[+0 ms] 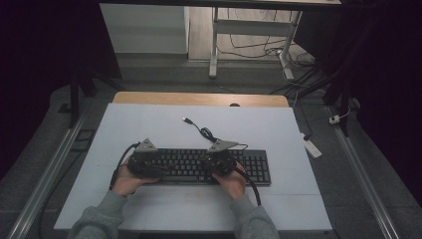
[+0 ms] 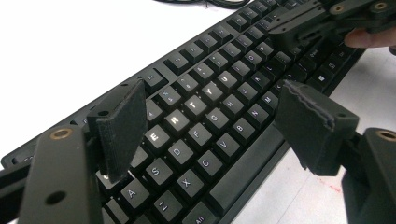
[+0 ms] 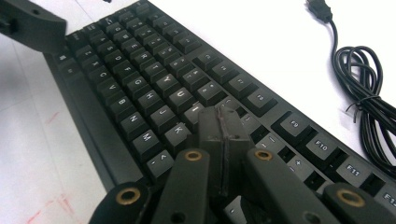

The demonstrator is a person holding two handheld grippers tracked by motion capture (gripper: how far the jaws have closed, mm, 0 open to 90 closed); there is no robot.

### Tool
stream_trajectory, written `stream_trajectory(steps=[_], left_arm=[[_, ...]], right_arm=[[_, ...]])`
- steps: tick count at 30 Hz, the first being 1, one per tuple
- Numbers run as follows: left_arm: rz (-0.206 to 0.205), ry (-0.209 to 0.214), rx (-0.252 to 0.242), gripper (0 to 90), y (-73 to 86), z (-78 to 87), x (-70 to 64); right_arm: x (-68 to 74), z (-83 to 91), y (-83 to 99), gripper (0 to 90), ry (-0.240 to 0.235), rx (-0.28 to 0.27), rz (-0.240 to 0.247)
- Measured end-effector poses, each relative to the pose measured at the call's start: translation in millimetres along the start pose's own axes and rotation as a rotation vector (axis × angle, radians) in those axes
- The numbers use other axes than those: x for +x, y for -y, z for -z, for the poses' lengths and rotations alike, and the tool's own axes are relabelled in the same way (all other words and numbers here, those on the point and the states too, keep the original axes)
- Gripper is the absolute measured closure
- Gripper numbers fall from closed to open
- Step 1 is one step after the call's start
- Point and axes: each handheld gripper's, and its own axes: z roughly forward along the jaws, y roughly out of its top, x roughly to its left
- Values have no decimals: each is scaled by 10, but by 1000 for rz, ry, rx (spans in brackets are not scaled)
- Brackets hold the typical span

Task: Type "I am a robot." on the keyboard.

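Keyboard (image 2: 205,116) partly cut off, left tongs (image 2: 210,135) spread above keys, right tongs (image 3: 219,135) pressed together.

Both grippers held low, side by side, forearms entering from 6 o'clock.

The left gripper (image 1: 145,162) is gripped by the left hand (image 1: 127,181), its pads (image 2: 122,126) spread wide apart, pointed toward 1 o'clock. The right gripper (image 1: 219,160) is gripped by the right hand (image 1: 233,185); its pads (image 3: 211,135) are pressed flat together, tips angled downward. Grey sleeves (image 1: 99,216) are seen at both wrists.
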Motion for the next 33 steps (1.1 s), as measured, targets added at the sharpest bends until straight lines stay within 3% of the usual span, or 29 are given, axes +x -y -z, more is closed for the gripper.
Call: stream_trajectory(steps=[19,26,33], left_arm=[[-8,-1,2,253,3,-1,-2],[-6,-2,2,253,4,2,5],[-6,-5,0,252,6,7,14]], right_arm=[[2,-171,-53,893,20,24,24],[7,-212,-58,894,32,65,37],[19,-144,-64,894,32,24,37]])
